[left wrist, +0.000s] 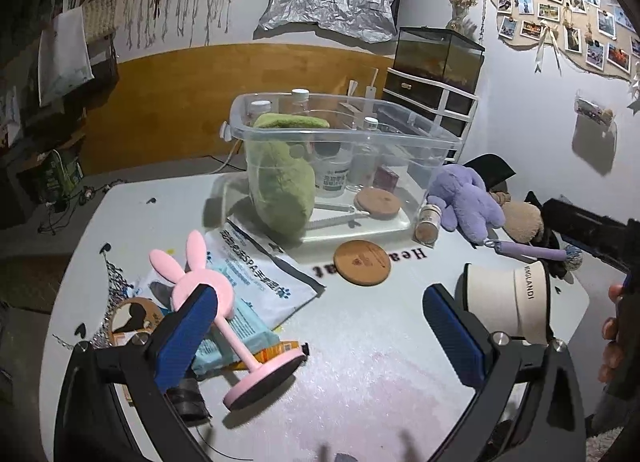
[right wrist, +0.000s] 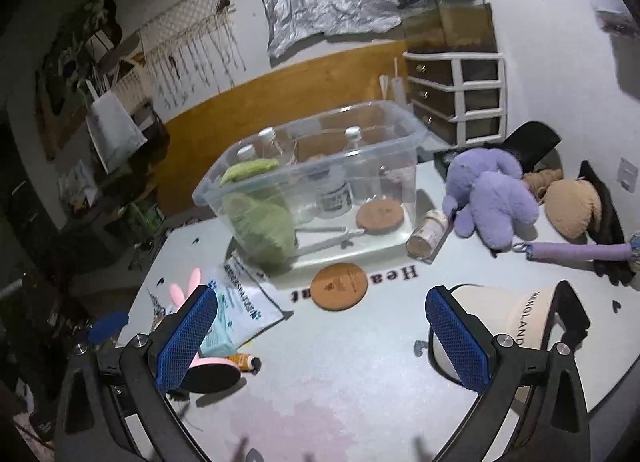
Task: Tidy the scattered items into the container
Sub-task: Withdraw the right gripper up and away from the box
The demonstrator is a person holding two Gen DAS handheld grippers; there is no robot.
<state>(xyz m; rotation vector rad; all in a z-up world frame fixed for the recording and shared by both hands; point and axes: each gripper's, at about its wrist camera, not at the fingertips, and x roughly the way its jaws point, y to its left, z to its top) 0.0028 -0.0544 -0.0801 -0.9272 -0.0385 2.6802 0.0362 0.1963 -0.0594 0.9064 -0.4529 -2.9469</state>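
A clear plastic bin (left wrist: 420, 129) (right wrist: 404, 117) stands mid-table holding a green plush (left wrist: 280, 189), bottles and a cork coaster. Around it lie a second cork coaster (left wrist: 362, 262) (right wrist: 339, 286), a purple plush (left wrist: 468, 197) (right wrist: 492, 193), a small jar (left wrist: 428, 223) (right wrist: 426, 232), a pink bunny stand (left wrist: 224, 310), a white packet (left wrist: 256, 262) and a cream visor cap (left wrist: 512, 298) (right wrist: 516, 318). My left gripper (left wrist: 320, 338) is open and empty above the table, its left finger next to the bunny stand. My right gripper (right wrist: 322, 342) is open and empty, near the cap.
A tan plush (right wrist: 572, 207) and a purple strap (right wrist: 576, 250) lie at the right. A white drawer unit (right wrist: 460, 97) with a glass tank on top stands behind the bin. The table's front edge is close below both grippers.
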